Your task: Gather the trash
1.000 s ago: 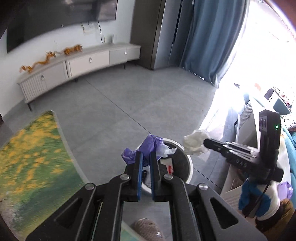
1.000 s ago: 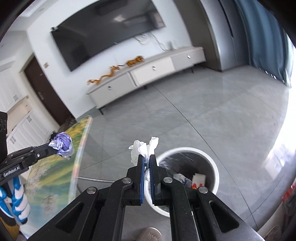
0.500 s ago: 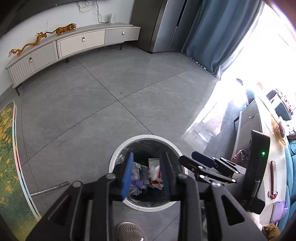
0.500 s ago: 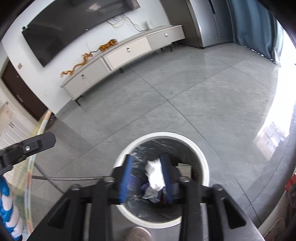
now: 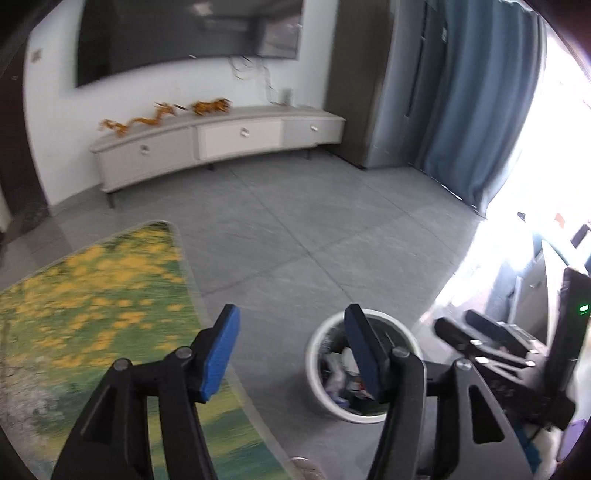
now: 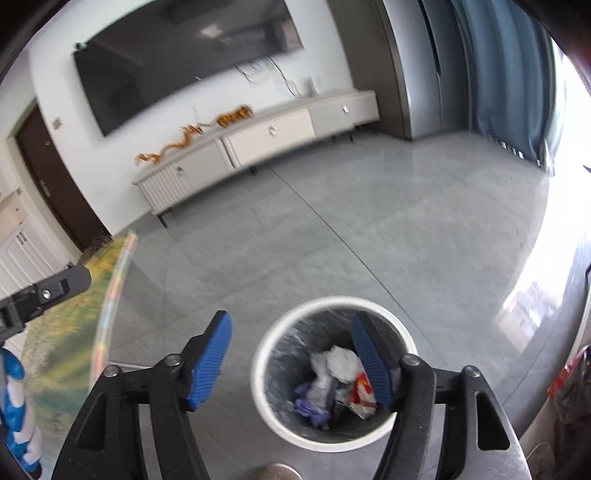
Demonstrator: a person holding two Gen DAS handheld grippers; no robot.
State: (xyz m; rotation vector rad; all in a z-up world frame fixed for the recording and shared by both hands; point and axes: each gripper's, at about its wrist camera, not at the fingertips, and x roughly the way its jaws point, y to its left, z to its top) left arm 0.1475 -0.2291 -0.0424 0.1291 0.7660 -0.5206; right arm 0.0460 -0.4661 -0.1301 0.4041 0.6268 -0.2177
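Observation:
A white round trash bin (image 6: 275, 347) stands on the grey tile floor, below my right gripper (image 6: 293, 354), which is open and empty. In the bin lie a white crumpled tissue (image 6: 343, 363), a purple wad (image 6: 310, 404) and a red-and-white wrapper (image 6: 360, 393). My left gripper (image 5: 291, 349) is open and empty, up and to the left of the bin (image 5: 314, 373), partly over the table edge. The right gripper's fingers (image 5: 476, 339) show at the right of the left wrist view.
A glass table with a yellow-green flower print (image 5: 92, 295) is on the left; its edge (image 6: 110, 295) shows in the right wrist view. A white TV cabinet (image 5: 221, 144) and wall TV (image 5: 184, 33) are at the back. Blue curtains (image 5: 480, 110) hang at right.
Both grippers opened and dropped the purple wad and white tissue into the bin. They have since opened wider and tilted up, the left one moving left toward the table.

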